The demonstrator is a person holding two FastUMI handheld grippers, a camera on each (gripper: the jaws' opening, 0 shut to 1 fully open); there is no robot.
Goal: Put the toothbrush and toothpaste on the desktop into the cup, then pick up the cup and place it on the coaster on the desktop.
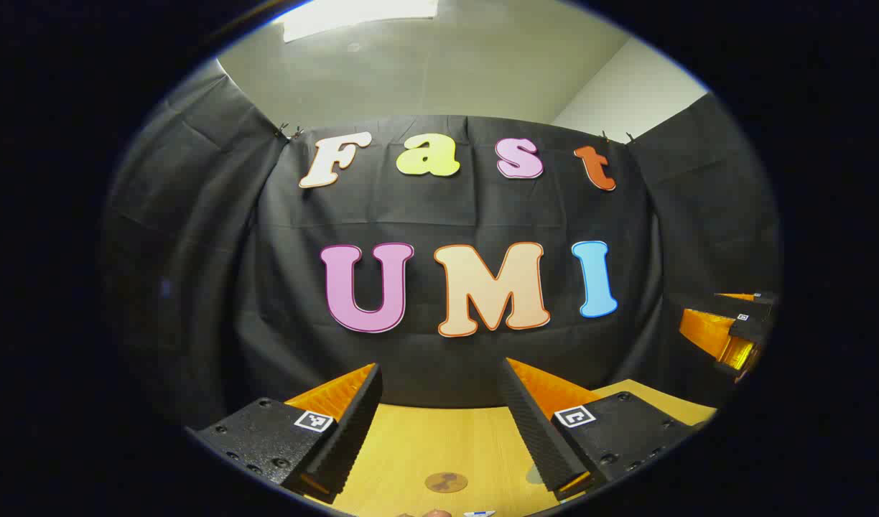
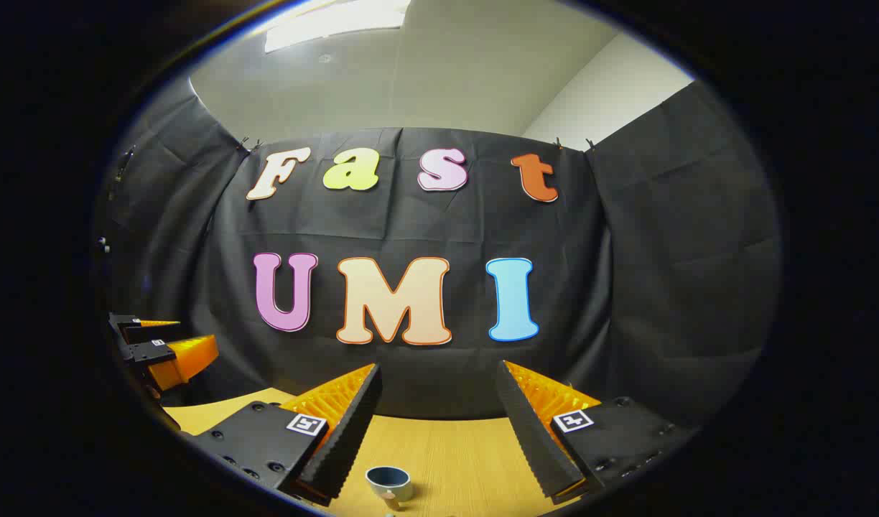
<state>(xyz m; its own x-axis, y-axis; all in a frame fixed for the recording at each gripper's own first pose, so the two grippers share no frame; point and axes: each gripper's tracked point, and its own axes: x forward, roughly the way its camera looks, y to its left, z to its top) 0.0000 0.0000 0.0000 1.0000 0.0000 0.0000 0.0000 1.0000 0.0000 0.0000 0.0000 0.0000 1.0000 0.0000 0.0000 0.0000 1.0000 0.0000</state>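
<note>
My left gripper [image 1: 439, 424] sits closest in the left gripper view, its jaws spread wide with nothing between them, and my right gripper [image 2: 436, 424] in the right gripper view is parted and empty the same way. Both hang high, pointed at the cloth wall, so the desktop [image 1: 425, 438] fills just a low strip. Seen from the left, the right gripper [image 1: 734, 330] hovers well off to the side. The cup [image 2: 389, 482] stands upright on the wood just ahead of the right fingers, low in that view. The round coaster [image 1: 446, 482] lies flat between the left fingers' line of sight. At the very bottom edge I see small bits I can't identify; possibly the toothbrush or toothpaste. I'd judge nothing is started: I should tilt both grippers down first, find the toothbrush, and grasp it mid-handle, keeping the cup clear
</note>
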